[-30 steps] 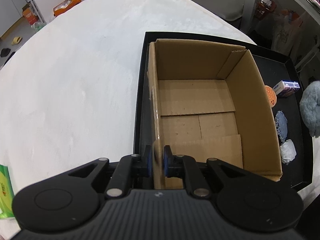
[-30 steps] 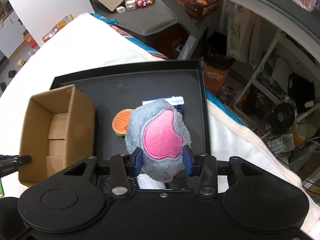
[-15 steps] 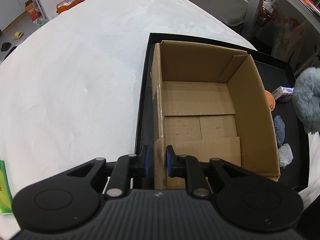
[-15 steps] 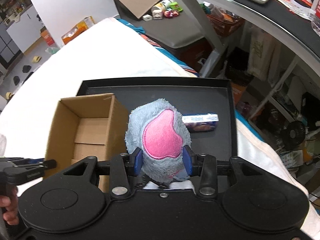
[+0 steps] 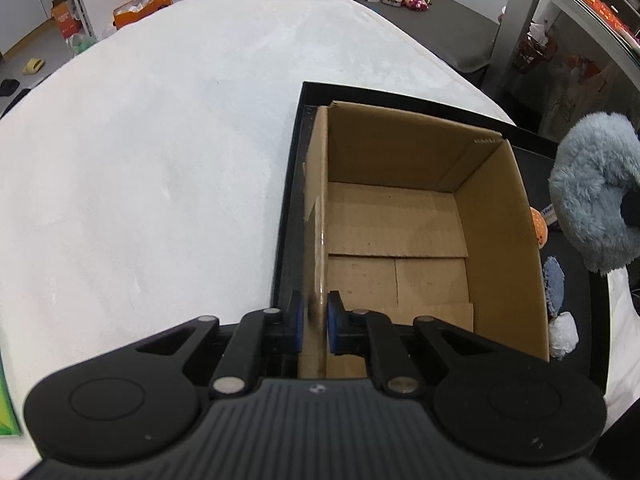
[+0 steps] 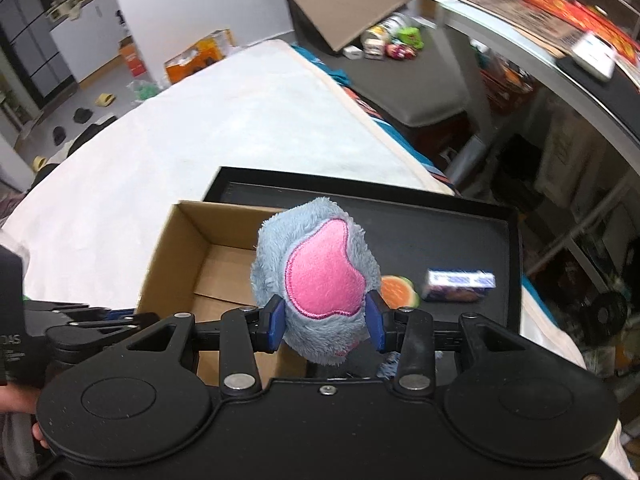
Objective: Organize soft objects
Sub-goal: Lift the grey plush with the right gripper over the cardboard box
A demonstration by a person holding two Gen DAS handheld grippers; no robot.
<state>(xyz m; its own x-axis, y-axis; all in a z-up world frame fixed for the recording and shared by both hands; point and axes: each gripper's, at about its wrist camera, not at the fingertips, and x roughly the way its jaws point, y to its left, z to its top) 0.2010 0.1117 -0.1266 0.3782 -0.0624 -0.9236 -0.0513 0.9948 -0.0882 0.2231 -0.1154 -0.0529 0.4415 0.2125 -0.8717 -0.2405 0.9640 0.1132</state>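
Note:
An open, empty cardboard box [image 5: 400,240] stands in a black tray [image 5: 292,208] on a white-covered table. My left gripper [image 5: 314,320] is shut on the box's near left wall. My right gripper [image 6: 325,322] is shut on a blue-grey plush toy with a pink patch [image 6: 320,276], held in the air above the box's right side [image 6: 208,264]. The plush also shows in the left wrist view [image 5: 592,196], to the right of the box. The left gripper shows in the right wrist view [image 6: 92,316].
On the tray right of the box lie an orange slice-shaped toy [image 6: 398,290], a small blue-and-white carton [image 6: 460,282], a blue cloth piece [image 5: 554,284] and a white wad [image 5: 562,334]. A grey shelf unit and clutter stand beyond the table's right edge.
My right gripper has lifted the plush and carried it left, from over the tray to over the box's right side. My left gripper keeps its hold on the box wall.

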